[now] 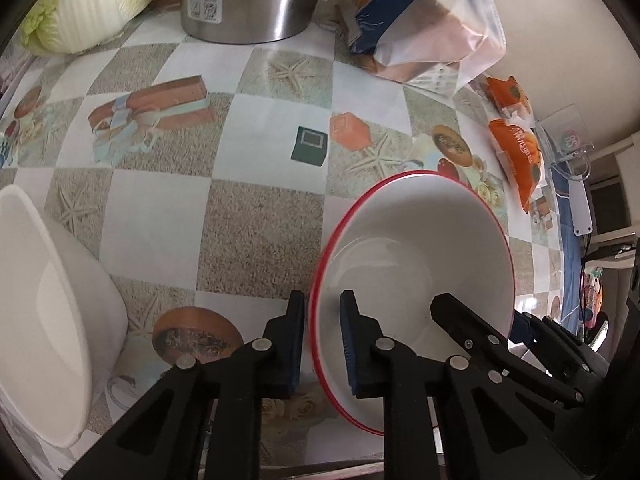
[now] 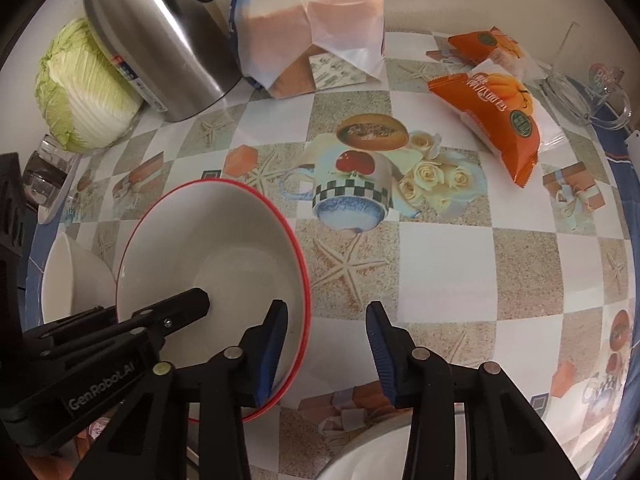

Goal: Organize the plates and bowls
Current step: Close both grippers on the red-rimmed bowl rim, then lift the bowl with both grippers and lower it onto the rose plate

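Observation:
A white bowl with a red rim [image 1: 420,240] sits on the patterned tablecloth [image 1: 160,220]. My left gripper [image 1: 322,344] straddles its left rim, one pad outside and one inside, and is shut on the rim. My right gripper [image 2: 328,344] straddles the bowl's [image 2: 224,248] right rim. One of its pads is inside the bowl, the other stands well clear outside, so it is open. Each view shows the other gripper's finger [image 1: 452,312] [image 2: 188,308] reaching into the bowl. A plain white bowl [image 1: 48,300] [image 2: 68,280] stands just left of it.
At the back stand a steel kettle [image 2: 160,48], a bagged loaf [image 2: 312,28] and a cabbage [image 2: 80,88]. Two orange snack packs [image 2: 500,120] and a glass mug [image 2: 580,92] lie to the right. A glass tumbler [image 2: 44,172] is at the left edge. Another white dish [image 2: 360,460] shows below.

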